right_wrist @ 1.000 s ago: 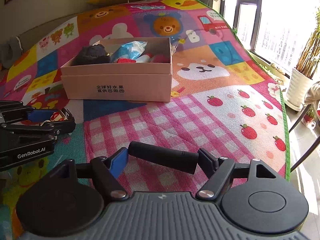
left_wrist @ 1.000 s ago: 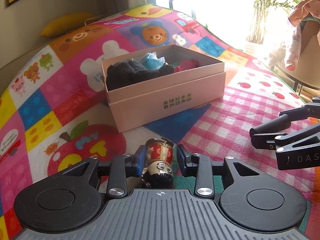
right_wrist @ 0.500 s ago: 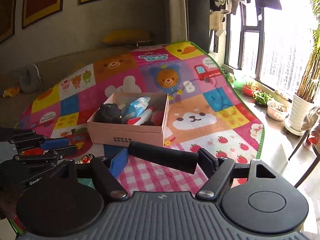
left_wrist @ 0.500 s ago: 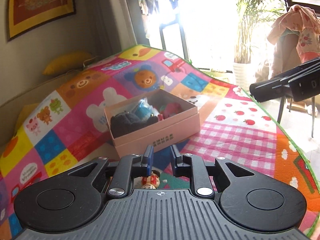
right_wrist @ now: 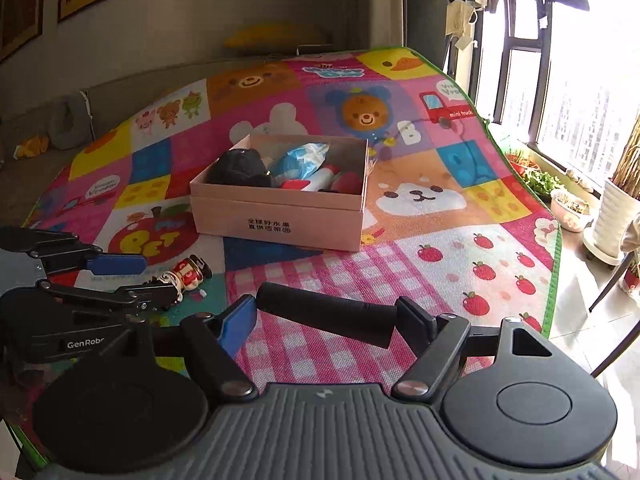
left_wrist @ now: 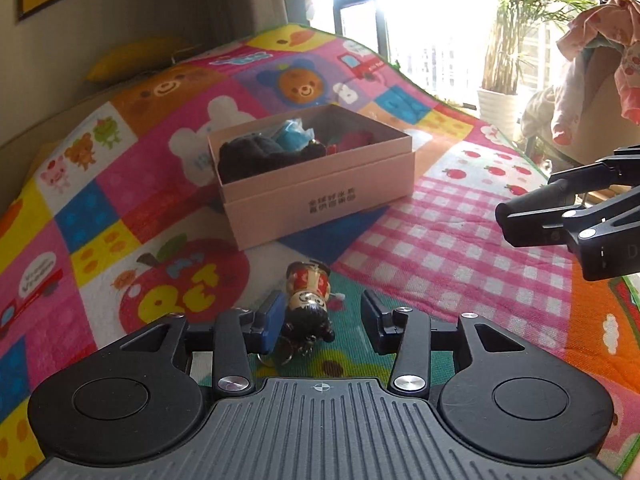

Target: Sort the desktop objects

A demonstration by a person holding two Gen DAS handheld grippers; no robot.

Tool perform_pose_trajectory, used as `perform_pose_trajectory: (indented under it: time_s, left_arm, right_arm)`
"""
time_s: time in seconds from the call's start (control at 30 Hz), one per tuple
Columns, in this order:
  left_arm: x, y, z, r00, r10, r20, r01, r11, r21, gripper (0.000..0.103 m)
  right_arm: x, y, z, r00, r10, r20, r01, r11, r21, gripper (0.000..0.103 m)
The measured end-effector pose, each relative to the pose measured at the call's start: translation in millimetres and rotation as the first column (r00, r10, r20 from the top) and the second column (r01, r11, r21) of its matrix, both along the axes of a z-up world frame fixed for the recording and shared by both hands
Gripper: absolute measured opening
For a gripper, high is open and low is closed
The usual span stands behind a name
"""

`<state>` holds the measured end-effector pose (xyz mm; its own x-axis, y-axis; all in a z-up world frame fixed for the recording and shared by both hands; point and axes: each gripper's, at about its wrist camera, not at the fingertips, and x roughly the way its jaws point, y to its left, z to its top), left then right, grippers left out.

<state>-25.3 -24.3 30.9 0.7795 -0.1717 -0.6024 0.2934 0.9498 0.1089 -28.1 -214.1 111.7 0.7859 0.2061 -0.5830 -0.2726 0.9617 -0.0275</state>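
I see a patchwork play mat [left_wrist: 132, 184] with cartoon animals, apples and pink gingham covering the whole working surface. On it, toward the far middle, sits an open pink cardboard box [left_wrist: 320, 196] with printed characters on its near wall; in the right wrist view the same box [right_wrist: 280, 216] lies beyond both grippers. The box holds a black plush toy [left_wrist: 264, 152] at its left end, a blue-and-white packet [right_wrist: 304, 156] in the middle, and red items at the right end that I cannot identify. My right gripper [right_wrist: 328, 316] is clamped on a black cylindrical handle [right_wrist: 326, 316], which lies crosswise between the two pads, tilted slightly down to the right, and is carried above the gingham area; in the left wrist view this gripper [left_wrist: 532, 216] enters from the right edge. My left gripper [left_wrist: 322, 322] has just been opening: its jaws stand apart, and the small figurine keychain [left_wrist: 308, 308] lies on the mat between them, close against the left blue pad [left_wrist: 272, 320] and clear of the right one. The figurine, in red dress with a dark head toward me and a metal ring at its near end, rests on the green patch near the apple print, well short of the box.
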Motion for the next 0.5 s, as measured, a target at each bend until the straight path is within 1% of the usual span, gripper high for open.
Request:
perform_pose_trajectory:
  time_s: [0.03,0.07,0.13,0.23,0.3,0.4,0.47,0.5]
  left_arm:
    - [0.2,1.1,-4.9,1.0,0.004,-0.01,-0.004,1.0,0.003,0.053]
    - [0.8,2.2,-10.5,1.0,0.01,-0.017,-0.009,1.0,0.013,0.055]
    - [3.9,5.1,-17.2,0.999,0.017,-0.035,-0.016,1.0,0.019,0.055]
    - [9.7,11.4,-20.5,0.998,0.041,-0.038,-0.04,0.999,0.011,0.065]
    - [14.2,14.2,-19.3,0.998,0.056,-0.026,-0.055,0.998,0.022,0.065]
    - [21.2,19.1,-19.3,0.998,0.065,-0.025,-0.064,0.997,0.034,0.069]
    - [25.4,24.9,-17.9,0.997,0.073,-0.014,-0.072,0.996,0.06,0.074]
    - [26.8,28.7,-16.5,0.997,0.081,-0.004,-0.081,0.994,0.08,0.074]
  right_arm:
    - [2.1,4.6,-10.0,1.0,0.003,-0.009,-0.003,1.0,-0.02,0.076]
    - [4.6,7.9,-17.7,1.0,0.005,-0.02,-0.006,0.999,-0.032,0.076]
    - [10.5,12.7,-30.2,0.999,0.009,-0.047,-0.011,0.999,-0.04,0.076]
    - [20.2,16.7,-44.4,0.997,0.005,-0.079,-0.008,0.999,-0.046,0.076]
    - [24.8,18.4,-49.9,0.996,0.0,-0.086,-0.004,0.999,-0.051,0.076]
    - [30.3,19.1,-53.6,0.997,0.0,-0.082,-0.003,0.999,-0.046,0.076]
    - [31.9,20.3,-54.2,0.997,-0.003,-0.072,0.0,0.999,-0.048,0.076]
    - [32.1,20.4,-54.7,0.998,-0.005,-0.068,0.002,0.999,-0.048,0.076]
